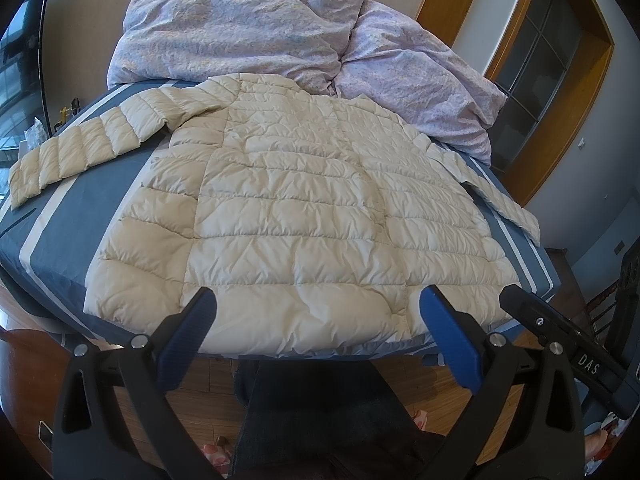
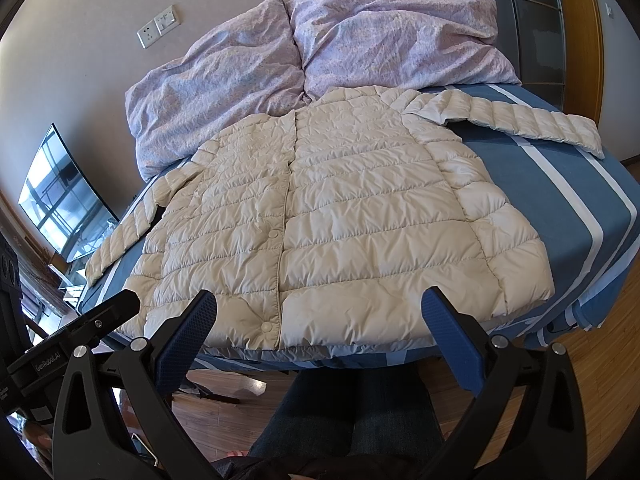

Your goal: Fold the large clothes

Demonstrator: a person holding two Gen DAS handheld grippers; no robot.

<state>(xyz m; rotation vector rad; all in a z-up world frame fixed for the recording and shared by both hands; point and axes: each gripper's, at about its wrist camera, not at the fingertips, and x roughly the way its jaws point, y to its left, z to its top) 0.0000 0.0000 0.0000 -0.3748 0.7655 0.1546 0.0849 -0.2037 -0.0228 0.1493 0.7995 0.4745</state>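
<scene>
So the cream puffer jacket (image 1: 296, 208) is laid out flat, front up, on the bed (image 1: 52, 240), which has a blue sheet with pale stripes. Snaps are done up down the middle, you can see a couple of the round buttons in the right wrist view. Both sleeves are spread out to the sides: the left sleeve (image 1: 76, 148) runs way off ahead and to the left of the left gripper (image 1: 318, 300), and the right sleeve (image 2: 516, 120) stretches ahead and to the right of the right gripper (image 2: 320, 300), nearly reaching the bed edge. Hem of the jacket sits right at the near edge of the mattress, just in front of both grippers. Both of them are spread wide apart with nothing between the blue pads, hovering short of the hem and not touching the fabric as far as I can tell. Past the jacket collar, farthest from the grippers, there's a bunched-up lilac floral duvet (image 1: 248, 24) piled against the wall. Off to the far left of the right gripper a TV screen (image 2: 60, 196) leans by the wall. No bins or baskets here, the bed is the only thing holding anything: just the jacket and the duvet.
</scene>
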